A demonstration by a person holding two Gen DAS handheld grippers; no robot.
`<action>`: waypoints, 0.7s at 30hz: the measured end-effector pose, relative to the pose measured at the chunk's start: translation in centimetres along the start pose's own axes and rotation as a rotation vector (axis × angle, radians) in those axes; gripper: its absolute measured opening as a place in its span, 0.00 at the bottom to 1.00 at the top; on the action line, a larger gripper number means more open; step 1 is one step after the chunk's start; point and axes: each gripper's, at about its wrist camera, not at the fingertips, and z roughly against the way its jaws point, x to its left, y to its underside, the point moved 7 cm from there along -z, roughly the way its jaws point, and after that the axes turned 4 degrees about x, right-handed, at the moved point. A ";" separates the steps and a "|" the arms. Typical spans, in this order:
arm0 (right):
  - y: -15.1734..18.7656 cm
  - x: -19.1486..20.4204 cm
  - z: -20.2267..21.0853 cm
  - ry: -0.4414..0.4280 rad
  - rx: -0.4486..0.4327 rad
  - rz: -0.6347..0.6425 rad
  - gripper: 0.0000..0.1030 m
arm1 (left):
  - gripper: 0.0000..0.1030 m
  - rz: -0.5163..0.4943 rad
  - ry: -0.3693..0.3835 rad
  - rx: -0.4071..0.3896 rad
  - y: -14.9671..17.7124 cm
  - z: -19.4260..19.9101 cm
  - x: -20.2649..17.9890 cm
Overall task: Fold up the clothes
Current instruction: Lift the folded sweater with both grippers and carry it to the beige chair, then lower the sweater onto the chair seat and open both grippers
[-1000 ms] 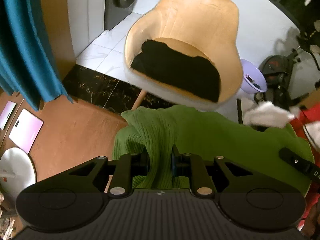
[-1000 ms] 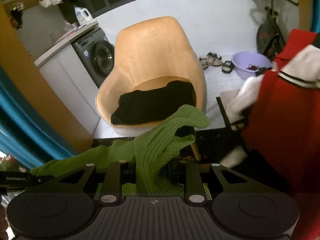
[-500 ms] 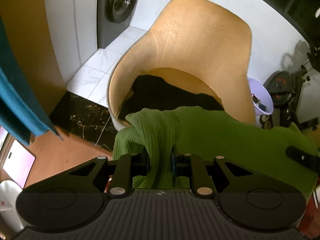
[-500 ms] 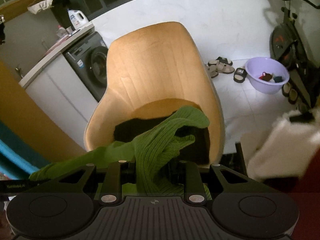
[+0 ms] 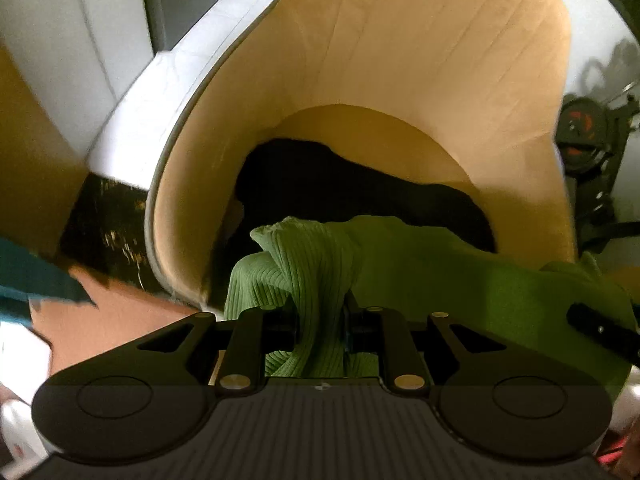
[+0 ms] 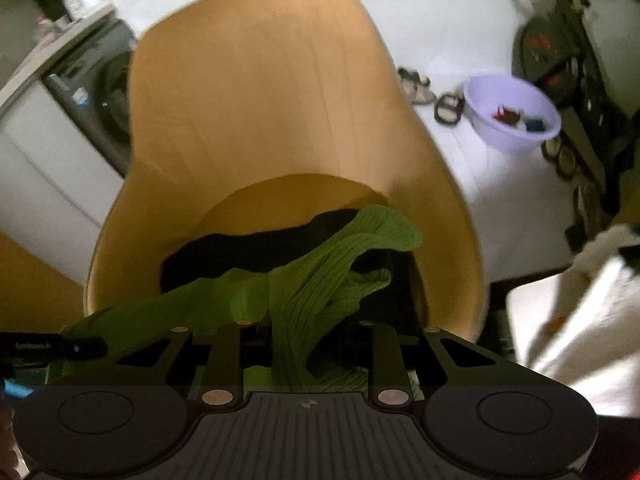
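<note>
Green ribbed sweater [image 5: 420, 264] slung in the air between both grippers, right above the seat of the tan shell chair [image 5: 400, 72]. Left gripper [image 5: 320, 320] has its jaws clamped on a bunched fold; right gripper [image 6: 308, 332] pinches the other end the same way. Black garment [image 5: 340, 192] lies on the seat beneath. Lilac basin [image 6: 512, 120] sits on the white floor [image 6: 460, 32] beyond, washing machine [image 6: 100, 84] off left.
</note>
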 end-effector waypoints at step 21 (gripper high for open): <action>-9.4 -4.3 -22.6 0.221 0.035 -0.104 0.63 | 0.51 -0.222 -0.193 0.100 -10.0 -15.4 -1.0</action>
